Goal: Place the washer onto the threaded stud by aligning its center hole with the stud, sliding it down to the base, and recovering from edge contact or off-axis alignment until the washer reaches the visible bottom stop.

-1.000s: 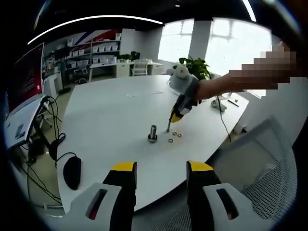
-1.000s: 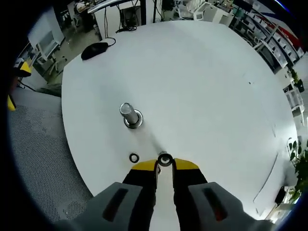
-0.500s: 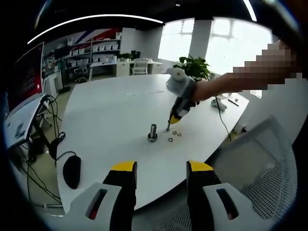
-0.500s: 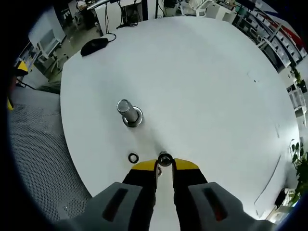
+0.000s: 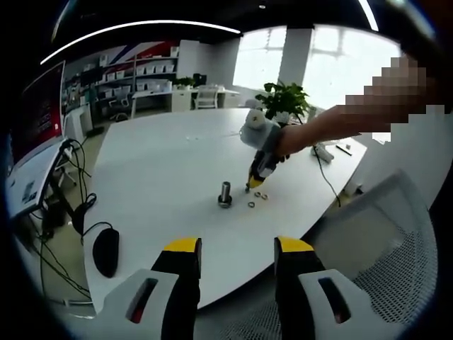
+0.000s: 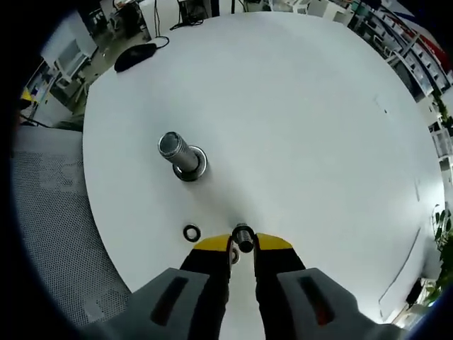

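— Well, where's the washer [image 6: 243,236]?
— Pinched between the right tongs [image 6: 243,243], near the threaded stud [image 6: 174,151] on the white bench [image 6: 304,127]; its hole is hard to see.
— Left tongs [image 5: 235,249]?
— Apart, holding nothing, off the bench's edge.

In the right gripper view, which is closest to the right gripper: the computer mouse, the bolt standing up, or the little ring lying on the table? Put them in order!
From the right gripper:
1. Loose washer, lying on the table just left of the gripper tips.
2. Threaded stud, standing upright farther up and left.
3. Computer mouse, far away near the table's top-left edge.
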